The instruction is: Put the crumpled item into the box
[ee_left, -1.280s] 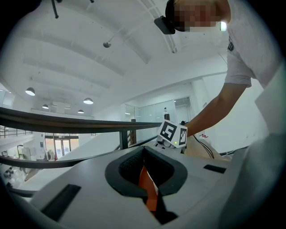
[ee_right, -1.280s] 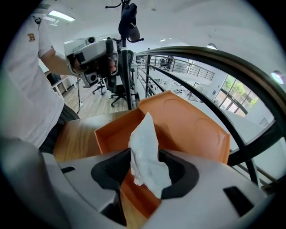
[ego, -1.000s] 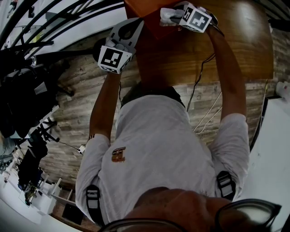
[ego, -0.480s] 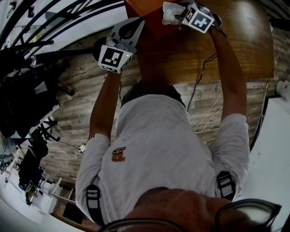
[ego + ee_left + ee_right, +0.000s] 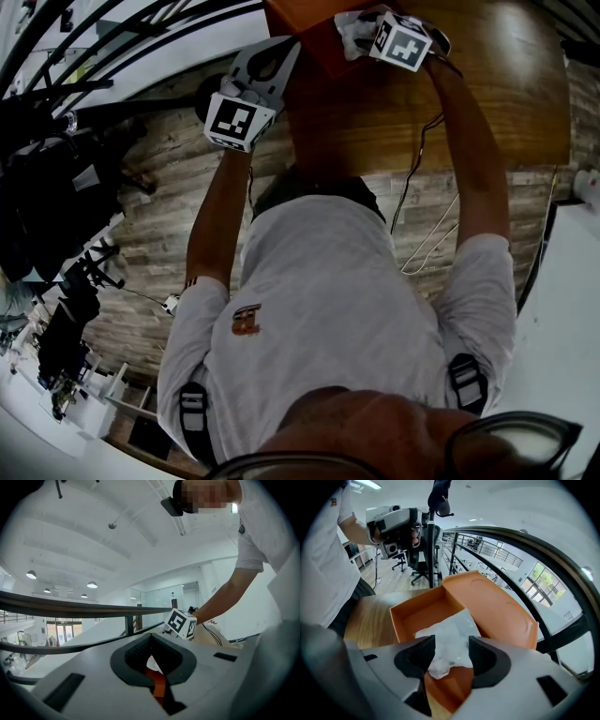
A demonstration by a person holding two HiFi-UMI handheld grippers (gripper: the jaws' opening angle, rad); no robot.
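The crumpled white paper (image 5: 451, 641) sits just over the floor of the open orange box (image 5: 415, 613), between the pads of my right gripper (image 5: 452, 657). Those jaws stand wide and do not squeeze the paper; whether it rests on the box floor I cannot tell. In the head view the paper (image 5: 351, 28) shows at the right gripper's tips (image 5: 364, 30), above the box (image 5: 302, 21) at the table's far edge. My left gripper (image 5: 267, 64) hovers left of the box, shut and empty, aimed at the box. In its own view the left gripper (image 5: 153, 662) shows only a thin slit.
The box's lid (image 5: 499, 606) leans open behind it on the right. The box stands on a brown wooden table (image 5: 469, 112). A black cable (image 5: 411, 178) hangs from the right gripper over the table's near edge. A railing runs beyond the table.
The right gripper has shifted slightly left and farther over the box, and the paper has gone with it. The left gripper has barely moved.
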